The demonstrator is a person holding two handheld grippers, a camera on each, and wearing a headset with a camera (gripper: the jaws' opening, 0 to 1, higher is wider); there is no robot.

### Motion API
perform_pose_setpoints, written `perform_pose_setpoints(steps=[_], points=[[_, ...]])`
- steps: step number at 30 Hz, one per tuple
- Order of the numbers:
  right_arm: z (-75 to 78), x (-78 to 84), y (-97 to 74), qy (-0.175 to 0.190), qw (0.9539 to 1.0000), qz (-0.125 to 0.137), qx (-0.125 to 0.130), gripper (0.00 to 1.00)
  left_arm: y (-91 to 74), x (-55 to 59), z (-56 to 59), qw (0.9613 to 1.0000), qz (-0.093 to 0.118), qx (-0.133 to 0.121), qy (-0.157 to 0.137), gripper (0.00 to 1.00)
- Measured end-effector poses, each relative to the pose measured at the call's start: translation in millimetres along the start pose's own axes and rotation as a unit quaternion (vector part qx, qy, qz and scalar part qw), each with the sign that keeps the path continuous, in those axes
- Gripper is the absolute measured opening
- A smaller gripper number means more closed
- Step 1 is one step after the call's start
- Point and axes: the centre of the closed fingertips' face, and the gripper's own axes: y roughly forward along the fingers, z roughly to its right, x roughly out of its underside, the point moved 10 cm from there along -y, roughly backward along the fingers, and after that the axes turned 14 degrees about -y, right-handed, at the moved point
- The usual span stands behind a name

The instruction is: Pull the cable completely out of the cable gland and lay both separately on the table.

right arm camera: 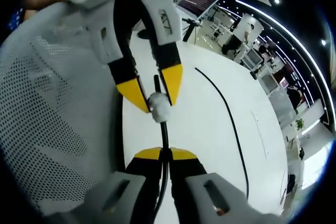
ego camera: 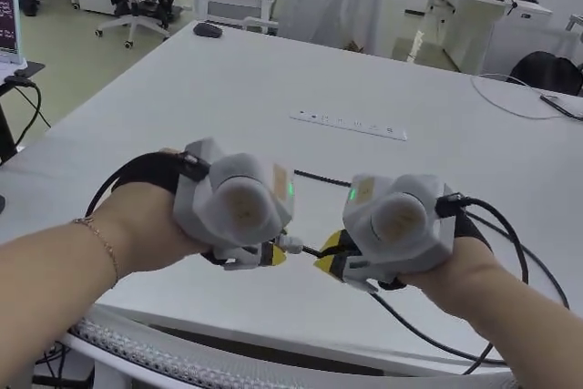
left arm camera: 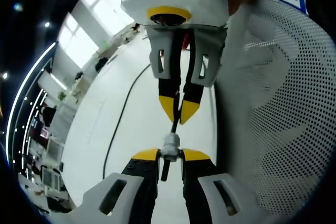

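A white chair back (ego camera: 182, 353) of perforated mesh curves along the near edge of the smooth white table (ego camera: 273, 88). Just above that edge the two hand-held tools meet tip to tip. The left gripper (ego camera: 273, 255) has its yellow-tipped jaws clamped on the small, rounded white cable gland (left arm camera: 170, 147). The right gripper (ego camera: 330, 252) is pinched tight on the thin black cable (right arm camera: 164, 135) just beside it. The cable runs through the gland, and more black cable lies across the tabletop beyond. Farther off lie a flat white strip (ego camera: 348, 124) and a dark mouse (ego camera: 208, 30)
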Motion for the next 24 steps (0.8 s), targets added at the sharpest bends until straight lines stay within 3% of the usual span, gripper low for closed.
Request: perform_pose_setpoints(steps=[3, 11, 15, 16, 18, 19, 23, 24], points=[[-1.0, 14.3, 1.9, 0.011, 0.9984, -0.055, -0.007, 0.04, -1.2, -0.2, -0.5, 1.0, 0.002, -0.004, -0.005, 0.16], [2.6, 36.5, 0.5, 0.071, 0.991, -0.114, -0.006, 0.04, -1.4, 1.0, -2.7, 0.9999, -0.001, -0.01, -0.01, 0.16], [3.8, 38.8, -0.9, 0.104, 0.9882, -0.112, -0.016, 0.04, -1.0, 1.2, -2.6, 0.9999, -0.004, -0.008, -0.007, 0.17], [5.1, 35.3, 0.4, 0.105, 0.989, -0.096, -0.04, 0.04, -1.1, 1.1, -2.7, 0.9999, -0.005, -0.008, -0.007, 0.17], [13.6, 32.3, 5.6, 0.117, 0.989, -0.069, -0.057, 0.04, -2.5, 0.8, -6.5, 0.9999, -0.004, -0.013, -0.003, 0.17], [22.6, 33.2, 9.5, 0.117, 0.9884, -0.065, -0.072, 0.04, -3.0, 0.9, -8.4, 0.9999, -0.002, -0.014, -0.008, 0.17], [55.9, 48.6, 26.4, 0.148, 0.9849, -0.061, -0.065, 0.04, -2.0, 2.6, -7.2, 0.9998, -0.006, -0.012, -0.013, 0.17], [64.9, 54.3, 32.5, 0.164, 0.9835, -0.057, -0.053, 0.04, -1.6, 2.3, -5.8, 0.9999, -0.005, -0.009, -0.013, 0.17]])
